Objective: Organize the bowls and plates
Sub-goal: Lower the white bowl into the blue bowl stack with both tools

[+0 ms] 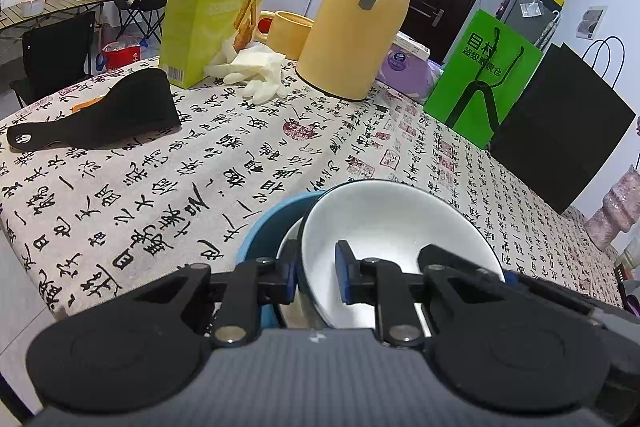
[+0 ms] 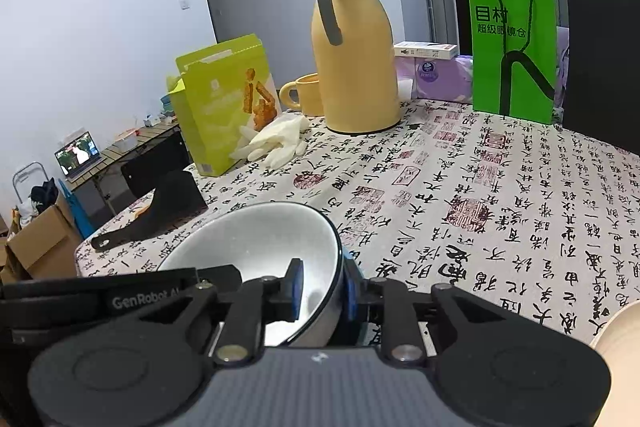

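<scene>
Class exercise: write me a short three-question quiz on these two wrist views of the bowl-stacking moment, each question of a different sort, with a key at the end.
1. True or false: the left gripper and the right gripper both pinch the rim of the white bowl.
2. Multiple choice: what lies right under the white bowl? A) a blue bowl B) a red tray C) a wooden board
3. Fill in: the tall yellow object standing on the tablecloth behind the bowls is a ____.

Key: 1 true; 2 A; 3 thermos jug.
</scene>
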`<state>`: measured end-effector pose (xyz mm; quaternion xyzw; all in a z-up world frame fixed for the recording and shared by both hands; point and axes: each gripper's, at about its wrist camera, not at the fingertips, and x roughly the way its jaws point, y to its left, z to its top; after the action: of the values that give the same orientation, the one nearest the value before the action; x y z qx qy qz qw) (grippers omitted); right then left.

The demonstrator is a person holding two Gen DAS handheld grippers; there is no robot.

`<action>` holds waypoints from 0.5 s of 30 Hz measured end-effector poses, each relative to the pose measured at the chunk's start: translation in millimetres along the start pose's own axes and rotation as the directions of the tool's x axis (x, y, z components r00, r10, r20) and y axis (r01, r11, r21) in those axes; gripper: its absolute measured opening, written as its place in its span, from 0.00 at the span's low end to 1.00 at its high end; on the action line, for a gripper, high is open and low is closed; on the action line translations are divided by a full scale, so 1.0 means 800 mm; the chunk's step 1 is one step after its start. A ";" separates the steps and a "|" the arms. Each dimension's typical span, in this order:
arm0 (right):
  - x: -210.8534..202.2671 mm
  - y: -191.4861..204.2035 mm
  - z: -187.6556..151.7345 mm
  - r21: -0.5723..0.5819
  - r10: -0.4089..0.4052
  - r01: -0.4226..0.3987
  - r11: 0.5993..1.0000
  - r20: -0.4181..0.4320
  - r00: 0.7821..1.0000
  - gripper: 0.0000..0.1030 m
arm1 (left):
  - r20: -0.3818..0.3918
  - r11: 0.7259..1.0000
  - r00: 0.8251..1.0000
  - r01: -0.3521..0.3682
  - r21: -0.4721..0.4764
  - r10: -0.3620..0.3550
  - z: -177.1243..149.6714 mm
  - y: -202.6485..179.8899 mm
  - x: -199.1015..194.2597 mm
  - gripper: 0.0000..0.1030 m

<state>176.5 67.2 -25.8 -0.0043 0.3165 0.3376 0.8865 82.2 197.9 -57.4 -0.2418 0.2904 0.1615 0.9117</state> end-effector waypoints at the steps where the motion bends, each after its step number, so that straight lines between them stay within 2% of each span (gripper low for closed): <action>1: -0.003 -0.001 0.001 0.002 0.005 -0.005 1.000 0.008 1.000 0.22 | 0.000 1.000 1.000 0.000 0.000 0.000 0.000 0.000 0.000 0.17; 8: -0.019 -0.007 0.004 0.011 0.033 -0.033 0.999 0.006 0.999 0.21 | 0.000 1.000 1.000 0.006 -0.003 -0.006 0.000 0.002 -0.002 0.17; 15: -0.020 -0.011 0.001 0.025 0.024 -0.024 0.999 0.024 0.999 0.09 | -0.011 1.000 1.000 0.012 -0.003 -0.012 0.002 0.003 -0.005 0.17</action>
<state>173.0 51.3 -18.0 0.0148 0.3102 0.3441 0.8861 78.4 200.2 -54.7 -0.2459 0.2939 0.1552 0.9105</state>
